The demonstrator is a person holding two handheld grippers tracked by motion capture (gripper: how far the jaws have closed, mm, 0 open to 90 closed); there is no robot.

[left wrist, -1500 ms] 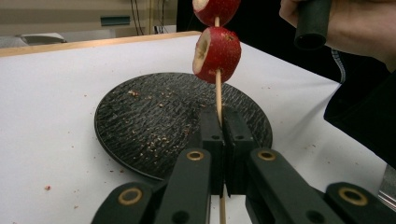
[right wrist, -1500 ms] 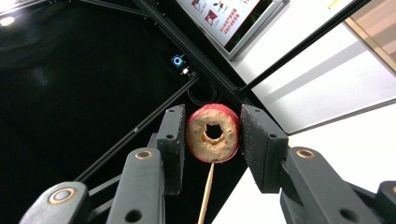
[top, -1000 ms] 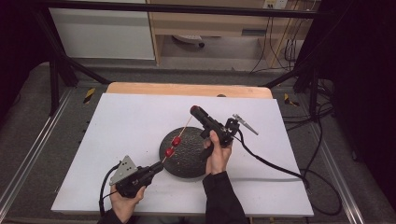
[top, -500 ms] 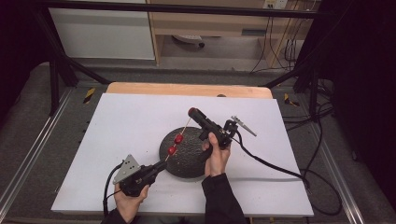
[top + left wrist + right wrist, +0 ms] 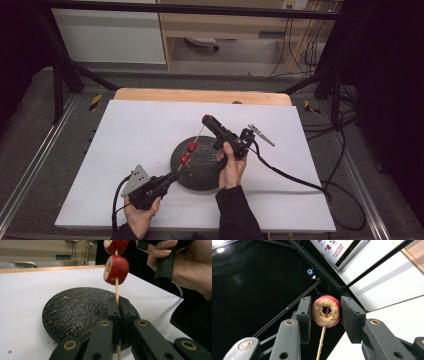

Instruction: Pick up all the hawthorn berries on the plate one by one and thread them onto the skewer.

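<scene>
a thin wooden skewer (image 5: pixel 192 148) slants up from the left gripper (image 5: pixel 172 176), clamped tight on its lower end, to the right gripper (image 5: pixel 207 120), whose jaws pinch a red, cored fruit slice (image 5: pixel 326 311) at the tip. two more red pieces (image 5: pixel 188 153) sit threaded mid-stick above a round, rough-textured black plate (image 5: pixel 205 172) on the white table (image 5: pixel 135 130). since a second ago the skewer has tilted slightly steeper; both grips are unchanged.

Lab recording bay: black frame struts (image 5: pixel 65 75), white-covered table (image 5: pixel 140 130), trailing cables (image 5: pixel 300 50), dark curtains.
</scene>
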